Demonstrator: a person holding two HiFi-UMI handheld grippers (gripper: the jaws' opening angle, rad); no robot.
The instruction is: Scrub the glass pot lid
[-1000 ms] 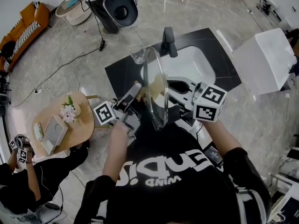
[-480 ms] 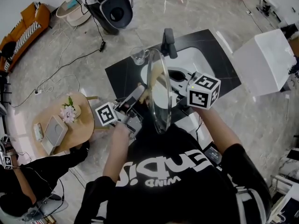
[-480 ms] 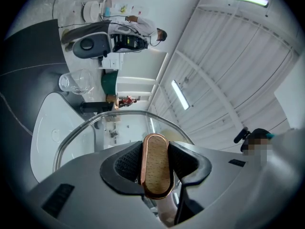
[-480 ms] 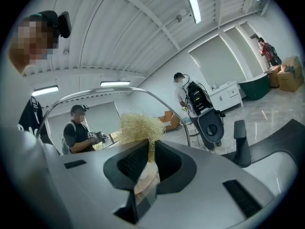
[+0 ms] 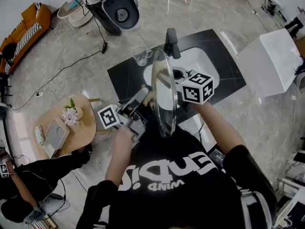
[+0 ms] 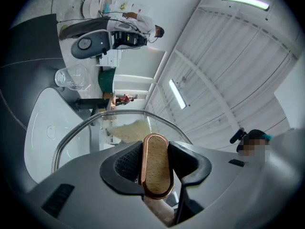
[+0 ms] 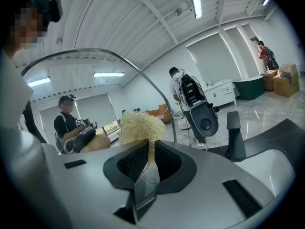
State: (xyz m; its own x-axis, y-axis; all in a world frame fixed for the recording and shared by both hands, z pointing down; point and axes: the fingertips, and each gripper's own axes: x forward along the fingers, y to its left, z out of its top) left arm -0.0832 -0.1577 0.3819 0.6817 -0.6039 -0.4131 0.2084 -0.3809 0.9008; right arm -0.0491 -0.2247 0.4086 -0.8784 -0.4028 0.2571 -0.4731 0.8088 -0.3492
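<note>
The glass pot lid (image 5: pixel 162 93) stands on edge over the sink, its steel rim (image 6: pixel 76 130) arching across the left gripper view. My left gripper (image 5: pixel 138 100) is shut on the lid's wooden, copper-edged handle (image 6: pixel 155 166), which fills the gap between the jaws. From the other side my right gripper (image 5: pixel 175 90) is shut on the thin tail of a pale yellow fibrous scrubber (image 7: pixel 138 125). The scrubber's tuft lies against the glass and shows through it in the left gripper view (image 6: pixel 127 130). The lid's rim (image 7: pixel 119 61) curves just ahead of the right gripper (image 7: pixel 148 165).
Below lie a white sink basin (image 5: pixel 202 63) with a black faucet (image 5: pixel 171 42) in a black counter (image 5: pixel 121 75). A glass cup (image 5: pixel 141 57) stands at the basin's left. A round wooden table (image 5: pixel 83 128), a white box (image 5: pixel 271 61) and people stand around.
My right gripper has moved up and left in the head view, closer to the lid's face. The lid and the left gripper have stayed nearly still.
</note>
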